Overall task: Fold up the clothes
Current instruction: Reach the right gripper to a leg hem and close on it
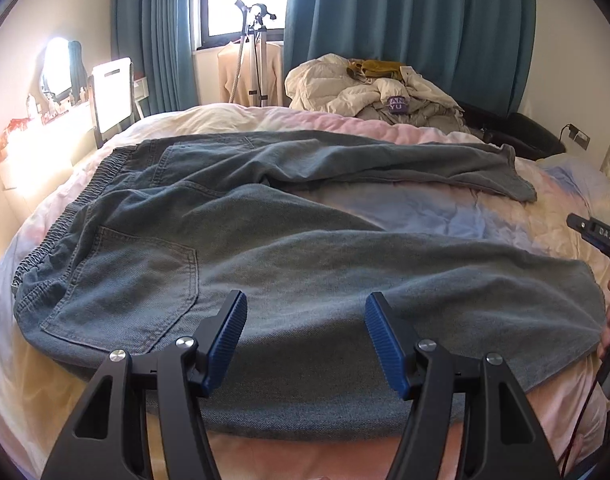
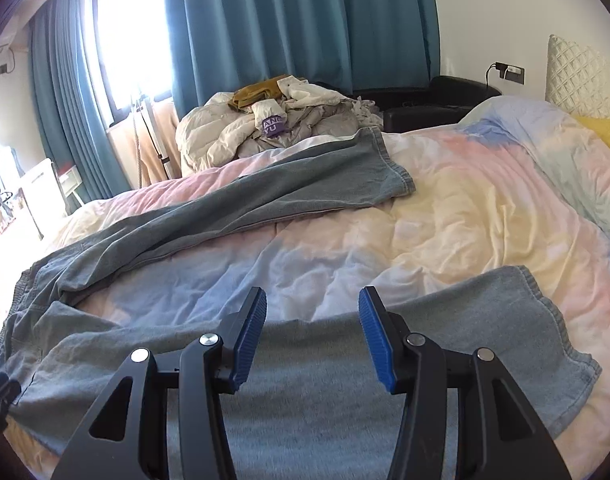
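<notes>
Faded jeans (image 1: 305,264) spread flat, legs splayed

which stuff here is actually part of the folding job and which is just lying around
Part of the job:
- grey-blue jeans spread flat on the bed, legs apart
- left tool, open, above the near leg
- right tool, open, above the near leg's hem end

Just lying about:
- heap of cream jackets past the bed
- teal curtains
- garment steamer by the window
- pastel duvet, only the work surface
</notes>
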The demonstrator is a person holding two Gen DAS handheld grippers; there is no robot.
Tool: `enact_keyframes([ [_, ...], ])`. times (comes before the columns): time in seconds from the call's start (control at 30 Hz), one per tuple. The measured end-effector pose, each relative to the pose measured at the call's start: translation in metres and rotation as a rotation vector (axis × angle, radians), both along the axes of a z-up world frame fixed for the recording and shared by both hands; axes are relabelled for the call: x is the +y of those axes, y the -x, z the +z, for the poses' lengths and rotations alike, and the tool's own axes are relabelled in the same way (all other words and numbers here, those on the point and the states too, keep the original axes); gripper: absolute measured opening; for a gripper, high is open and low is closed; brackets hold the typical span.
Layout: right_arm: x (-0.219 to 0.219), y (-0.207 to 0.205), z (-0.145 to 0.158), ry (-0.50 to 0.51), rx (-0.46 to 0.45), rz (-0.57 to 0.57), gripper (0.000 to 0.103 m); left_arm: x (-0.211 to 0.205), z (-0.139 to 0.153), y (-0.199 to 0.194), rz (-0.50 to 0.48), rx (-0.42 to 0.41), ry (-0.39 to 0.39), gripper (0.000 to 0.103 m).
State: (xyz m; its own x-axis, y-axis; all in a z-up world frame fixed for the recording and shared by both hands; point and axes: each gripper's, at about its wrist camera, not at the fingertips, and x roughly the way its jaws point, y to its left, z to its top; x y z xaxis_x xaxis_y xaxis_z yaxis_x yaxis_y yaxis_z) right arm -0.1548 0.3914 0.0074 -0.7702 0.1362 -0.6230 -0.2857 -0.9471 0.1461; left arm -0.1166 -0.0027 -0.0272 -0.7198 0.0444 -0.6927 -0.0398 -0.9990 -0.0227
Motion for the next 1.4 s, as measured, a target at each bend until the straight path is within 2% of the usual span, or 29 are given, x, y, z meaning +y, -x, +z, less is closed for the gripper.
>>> enact_keyframes([
  [0.3,0.012,0.051,-0.045,0.016,-0.066,-0.013,0.049,0.005,-0.033,0.01,-0.016,-0.087,0.013,0.063],
  [0.43,0.024,0.071,-0.058,0.082,-0.078,-0.008,0.049,0.005,-0.047,0.016,-0.031,-0.127,-0.006,0.063],
  [0.53,0.043,0.093,-0.063,0.185,-0.079,-0.006,0.049,0.007,-0.057,0.018,-0.06,-0.142,-0.067,0.063],
  [0.63,0.065,0.121,-0.064,0.253,-0.062,-0.037,0.049,0.008,-0.064,0.021,-0.089,-0.132,-0.182,0.063],
  [0.77,0.104,0.159,-0.072,0.354,-0.026,-0.097,0.054,0.013,-0.065,0.026,-0.118,-0.074,-0.215,0.063],
  [1.0,0.165,0.217,-0.117,0.661,0.005,-0.193,0.054,0.014,-0.076,0.047,-0.129,-0.065,-0.3,0.063],
  [1.07,0.173,0.231,-0.128,0.71,0.007,-0.202,0.053,0.014,-0.079,0.051,-0.129,-0.067,-0.309,0.063],
  [1.13,0.179,0.241,-0.13,0.675,0.004,-0.227,0.049,0.013,-0.079,0.053,-0.132,-0.064,-0.323,0.063],
  [1.17,0.183,0.242,-0.129,0.668,0.01,-0.25,0.037,0.013,-0.079,0.054,-0.134,-0.062,-0.329,0.063],
  [1.2,0.188,0.24,-0.126,0.668,0.019,-0.279,0.016,0.013,-0.079,0.054,-0.135,-0.061,-0.334,0.063],
  [1.23,0.193,0.239,-0.124,0.668,0.028,-0.308,0.008,0.012,-0.079,0.054,-0.135,-0.061,-0.341,0.063],
  [1.3,0.196,0.235,-0.111,0.632,0.044,-0.334,0.003,0.011,-0.077,0.055,-0.142,-0.064,-0.358,0.063],
  [1.4,0.188,0.226,-0.064,0.486,0.081,-0.341,0.002,0.01,-0.073,0.053,-0.155,-0.071,-0.391,0.063],
])
